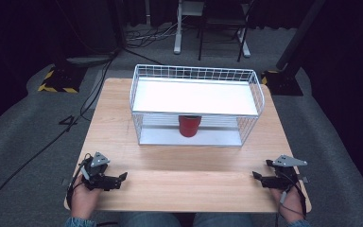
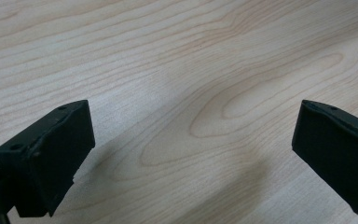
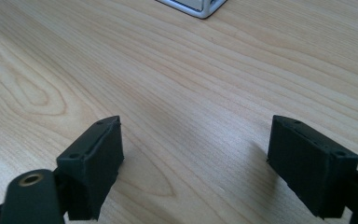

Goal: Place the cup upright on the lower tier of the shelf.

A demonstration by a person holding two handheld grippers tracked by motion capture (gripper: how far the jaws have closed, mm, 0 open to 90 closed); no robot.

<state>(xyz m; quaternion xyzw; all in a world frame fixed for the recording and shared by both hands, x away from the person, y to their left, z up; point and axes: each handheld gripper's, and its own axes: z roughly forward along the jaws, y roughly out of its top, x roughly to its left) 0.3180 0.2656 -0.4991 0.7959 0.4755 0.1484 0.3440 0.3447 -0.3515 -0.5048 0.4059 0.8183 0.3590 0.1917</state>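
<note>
Both claws rest at the near edge, left gripper (image 1: 122, 178) and right gripper (image 1: 255, 175), each with its jaws spread wide over bare wood and nothing between them. The red cup (image 1: 189, 125) stands well ahead of both, between them, on the lower shelf of the white wire rack (image 1: 197, 74). Best to go in low under the upper shelf, I'd say, and close squarely on the cup's sides. The wooden table (image 1: 189, 184) looks smooth; dark curtains and grey carpet surround it, with cables, perhaps, trailing off left.
</note>
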